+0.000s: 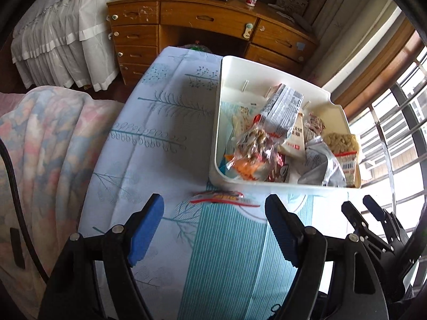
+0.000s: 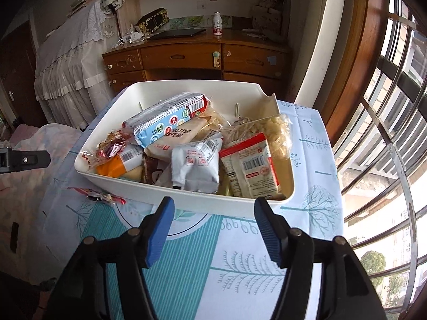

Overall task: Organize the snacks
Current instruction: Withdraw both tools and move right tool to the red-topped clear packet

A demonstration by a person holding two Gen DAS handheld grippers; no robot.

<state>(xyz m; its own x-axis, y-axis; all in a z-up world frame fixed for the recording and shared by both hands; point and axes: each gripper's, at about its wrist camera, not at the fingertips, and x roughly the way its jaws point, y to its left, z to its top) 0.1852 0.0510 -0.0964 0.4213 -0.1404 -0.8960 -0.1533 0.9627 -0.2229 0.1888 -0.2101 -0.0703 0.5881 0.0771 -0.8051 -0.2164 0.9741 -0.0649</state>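
Note:
A white plastic bin (image 1: 267, 185) stands on the patterned tablecloth and holds several snack packets, among them a blue-and-white biscuit pack (image 2: 165, 122) and a white pouch (image 2: 196, 168). One small red-edged packet (image 1: 221, 198) lies loose on the cloth just outside the bin's near wall (image 2: 186, 196); the right wrist view shows this packet (image 2: 98, 194) at the bin's front left corner. My left gripper (image 1: 214, 205) is open, and the loose packet lies just ahead between its fingertips, untouched. My right gripper (image 2: 214, 204) is open and empty, facing the bin's near wall.
A wooden desk (image 1: 208, 18) with drawers stands beyond the table. A bed with a pastel blanket (image 1: 48, 138) lies to the left. A barred window (image 2: 387, 146) runs along the right. White draped fabric (image 2: 66, 61) hangs at the far left.

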